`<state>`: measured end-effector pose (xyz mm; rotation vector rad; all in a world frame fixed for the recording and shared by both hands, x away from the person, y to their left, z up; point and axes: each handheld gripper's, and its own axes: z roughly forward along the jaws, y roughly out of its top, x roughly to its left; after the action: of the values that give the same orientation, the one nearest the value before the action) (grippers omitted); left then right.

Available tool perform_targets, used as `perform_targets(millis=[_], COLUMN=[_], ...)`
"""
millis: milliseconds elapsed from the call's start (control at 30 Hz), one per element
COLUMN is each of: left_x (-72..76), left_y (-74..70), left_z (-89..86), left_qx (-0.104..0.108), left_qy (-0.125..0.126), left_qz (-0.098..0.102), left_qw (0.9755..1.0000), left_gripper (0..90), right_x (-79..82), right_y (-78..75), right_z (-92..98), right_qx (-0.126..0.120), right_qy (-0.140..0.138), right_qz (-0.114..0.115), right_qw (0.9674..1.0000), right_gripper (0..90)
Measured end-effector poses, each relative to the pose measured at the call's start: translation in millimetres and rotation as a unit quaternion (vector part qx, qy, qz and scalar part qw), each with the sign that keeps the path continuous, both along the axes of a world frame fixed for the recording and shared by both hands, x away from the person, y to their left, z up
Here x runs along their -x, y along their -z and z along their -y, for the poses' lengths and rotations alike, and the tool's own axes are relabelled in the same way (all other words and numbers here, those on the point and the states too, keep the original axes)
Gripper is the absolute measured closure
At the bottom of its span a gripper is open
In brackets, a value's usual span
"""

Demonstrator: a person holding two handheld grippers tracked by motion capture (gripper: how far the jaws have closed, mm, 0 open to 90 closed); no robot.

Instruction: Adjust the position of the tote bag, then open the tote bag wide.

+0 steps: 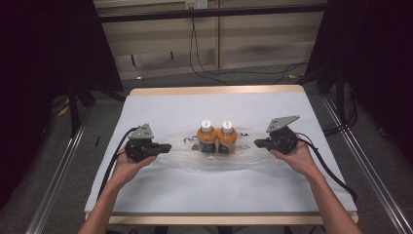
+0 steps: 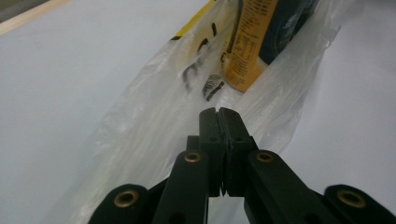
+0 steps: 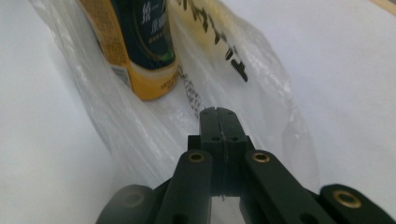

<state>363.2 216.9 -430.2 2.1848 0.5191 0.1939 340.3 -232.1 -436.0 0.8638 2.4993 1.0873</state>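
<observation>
Two orange bottles with white caps stand side by side, the left bottle (image 1: 206,137) and the right bottle (image 1: 227,137), inside a clear plastic bag (image 1: 246,157) that lies flat on the white table (image 1: 219,192). My left gripper (image 1: 167,146) is shut on the bag's left end, and my right gripper (image 1: 256,143) is shut on its right end. In the left gripper view the closed jaws (image 2: 218,112) pinch the film of the bag (image 2: 154,116), with a bottle (image 2: 252,46) ahead. The right gripper view has the closed jaws (image 3: 218,111) on the bag (image 3: 266,102), short of a bottle (image 3: 140,46).
The table's wooden far edge (image 1: 216,90) and near edge (image 1: 219,219) frame the white cover. Black cables (image 1: 336,175) trail from both grippers. Dark curtains and floor cables (image 1: 234,73) lie beyond the table.
</observation>
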Motion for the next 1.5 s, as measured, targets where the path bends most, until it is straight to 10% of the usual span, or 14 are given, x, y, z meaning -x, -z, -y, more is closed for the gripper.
perform_targets(millis=[500, 1500], left_x=[10.0, 20.0], left_y=[-6.5, 1.3], left_z=[32.5, 133.0], left_qx=[0.066, 0.017], left_qy=[0.002, 0.076], left_qz=[0.003, 0.012], left_qw=[0.9978, 0.9969], left_gripper=[89.3, 90.0], right_x=[-1.2, -45.1], right_y=[-11.3, -22.0], right_z=[-16.4, -46.1], right_qx=[-0.062, -0.071], right_qy=[-0.014, -0.034], right_qz=[0.006, 0.001], right_qw=[0.998, 0.9969], right_gripper=[90.0, 90.0])
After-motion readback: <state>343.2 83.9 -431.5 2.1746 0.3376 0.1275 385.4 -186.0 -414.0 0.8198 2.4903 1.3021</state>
